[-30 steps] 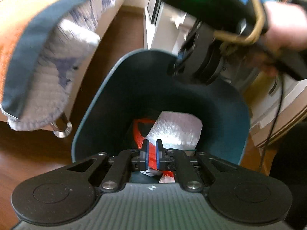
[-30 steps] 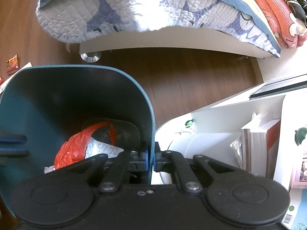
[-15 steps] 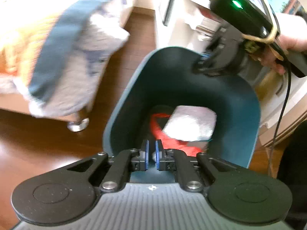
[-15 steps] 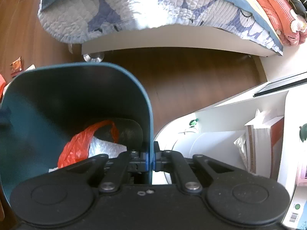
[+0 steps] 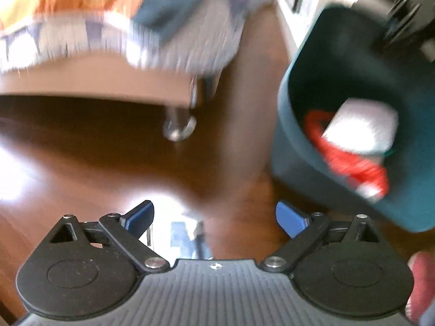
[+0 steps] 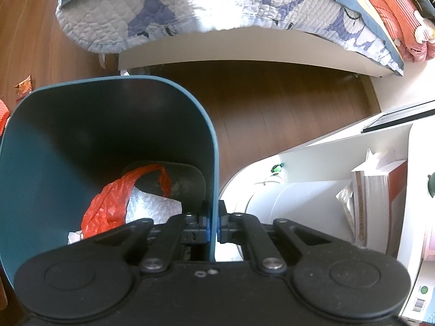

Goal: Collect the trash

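My right gripper is shut on the rim of the teal trash bin, which is held tilted. Inside lie a red plastic bag and a white bubble-wrap piece. My left gripper is open and empty, over the wood floor to the left of the bin. The left wrist view is blurred; the red bag and the white piece show inside the bin there. A small orange wrapper lies on the floor at far left.
A bed with a quilted blue-and-white blanket stands over the floor, with a metal leg. A white shelf unit with books is at the right. Something pale lies on the floor between my left fingers.
My left gripper has opened and swung left away from the bin, which now sits at its right. The right gripper stays shut on the bin's rim.
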{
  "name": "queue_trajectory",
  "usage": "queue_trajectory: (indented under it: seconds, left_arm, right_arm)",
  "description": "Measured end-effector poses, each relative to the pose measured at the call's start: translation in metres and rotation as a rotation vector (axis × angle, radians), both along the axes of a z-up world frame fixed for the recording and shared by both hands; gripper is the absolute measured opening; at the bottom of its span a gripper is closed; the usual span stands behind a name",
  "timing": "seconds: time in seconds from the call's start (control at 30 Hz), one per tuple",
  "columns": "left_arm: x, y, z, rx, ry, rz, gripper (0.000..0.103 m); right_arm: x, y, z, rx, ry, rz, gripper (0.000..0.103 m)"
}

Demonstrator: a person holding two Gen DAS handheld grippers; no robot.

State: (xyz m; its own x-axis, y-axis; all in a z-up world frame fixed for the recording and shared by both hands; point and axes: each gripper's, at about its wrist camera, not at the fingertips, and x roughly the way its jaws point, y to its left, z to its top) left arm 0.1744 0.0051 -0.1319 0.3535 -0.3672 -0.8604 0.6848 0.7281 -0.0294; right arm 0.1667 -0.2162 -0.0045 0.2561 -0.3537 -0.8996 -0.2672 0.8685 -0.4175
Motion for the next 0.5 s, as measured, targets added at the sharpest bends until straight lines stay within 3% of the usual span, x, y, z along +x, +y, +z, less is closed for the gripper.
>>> queue_trajectory:
  seconds: [0.2, 0.4, 0.5]
  left_arm:
    - [0.014, -0.018, -0.089, 0.146, 0.042, 0.047, 0.097]
    - [0.026, -0.018, -0.135, 0.214, 0.090, 0.096, 0.096]
    - [0.031, -0.019, -0.142, 0.217, 0.122, 0.114, 0.080]
  right_arm:
    - [0.001, 0.002, -0.004, -0.015, 0.018, 0.005, 0.004]
    - [-0.001, 0.007, -0.013, -0.022, 0.049, 0.018, 0.004]
    - [-0.001, 0.007, -0.014, -0.025, 0.048, 0.017, 0.004]
